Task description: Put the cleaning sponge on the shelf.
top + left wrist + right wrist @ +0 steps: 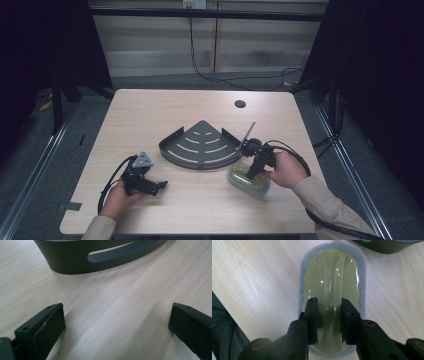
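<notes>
Seen from above: one light wooden table [150,115], two hand-held grippers, one scrubber, one dark metal corner shelf.

Nearest, in front of the shelf and to its left: left gripper [156,187], held in the left hand [118,199], lying low over the bare tabletop with a grey three-cornered plate [142,160] on top and one black cable looping back toward the table's near edge. Released, jaws spread wide; in the left gripper view [117,322], plain wood grain between them and nothing gripped. Beyond the jaws in that view, the curved front wall of the shelf [82,260], with one long slot cut through it.

In front of the shelf and to its right, just beside its curved front edge: one oval scrubber [248,179], yellowish translucent top with a raised ridge along its middle, ringed by a grey sponge border, flat on the table. Right gripper [251,173] pointed down onto it from the right hand [286,170]. In the right gripper view [329,322], both jaws drawn close on either side of the ridge of the scrubber [332,277], clenched on it.

Farther back, mid-table: one quarter-round corner shelf [200,145], rows of curved slots in its floor.

Beyond the shelf, toward the far right of the table: one round dark hole [240,104].
</notes>
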A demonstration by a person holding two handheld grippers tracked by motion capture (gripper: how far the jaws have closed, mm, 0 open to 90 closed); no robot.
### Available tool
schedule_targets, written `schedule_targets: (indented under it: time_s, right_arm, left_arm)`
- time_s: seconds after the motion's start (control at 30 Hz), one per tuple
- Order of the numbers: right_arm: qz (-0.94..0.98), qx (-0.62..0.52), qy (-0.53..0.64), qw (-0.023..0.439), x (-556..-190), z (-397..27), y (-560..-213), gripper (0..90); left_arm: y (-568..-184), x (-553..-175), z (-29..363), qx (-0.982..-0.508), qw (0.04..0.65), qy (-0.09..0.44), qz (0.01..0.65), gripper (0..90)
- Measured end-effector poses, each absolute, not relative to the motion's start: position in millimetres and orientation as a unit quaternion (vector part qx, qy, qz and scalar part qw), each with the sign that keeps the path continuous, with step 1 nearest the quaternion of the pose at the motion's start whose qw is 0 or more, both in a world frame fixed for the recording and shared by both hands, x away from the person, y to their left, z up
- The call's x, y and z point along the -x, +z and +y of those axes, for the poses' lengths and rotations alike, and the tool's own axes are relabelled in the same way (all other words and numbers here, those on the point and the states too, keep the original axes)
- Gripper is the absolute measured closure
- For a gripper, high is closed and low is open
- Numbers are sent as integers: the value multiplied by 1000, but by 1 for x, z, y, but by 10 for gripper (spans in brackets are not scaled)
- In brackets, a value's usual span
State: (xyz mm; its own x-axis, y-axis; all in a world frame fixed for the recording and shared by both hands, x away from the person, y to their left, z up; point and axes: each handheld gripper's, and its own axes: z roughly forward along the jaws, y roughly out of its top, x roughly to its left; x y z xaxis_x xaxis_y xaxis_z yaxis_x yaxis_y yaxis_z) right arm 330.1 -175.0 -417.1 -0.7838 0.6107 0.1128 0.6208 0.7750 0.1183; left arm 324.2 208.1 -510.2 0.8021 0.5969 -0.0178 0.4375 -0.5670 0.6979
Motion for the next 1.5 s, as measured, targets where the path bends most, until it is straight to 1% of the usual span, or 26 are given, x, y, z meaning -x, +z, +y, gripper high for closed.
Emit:
schedule_targets:
  time_s: [0.63,1.5]
  right_arm:
    - [-943,323,-72,22,-332,-181,-404,711]
    - [-941,329,-82,14,-335,-190,-372,712]
  left_arm:
    - [-510,-324,208,-877,363,111,296,2]
    - [-510,-324,208,-877,363,111,296,2]
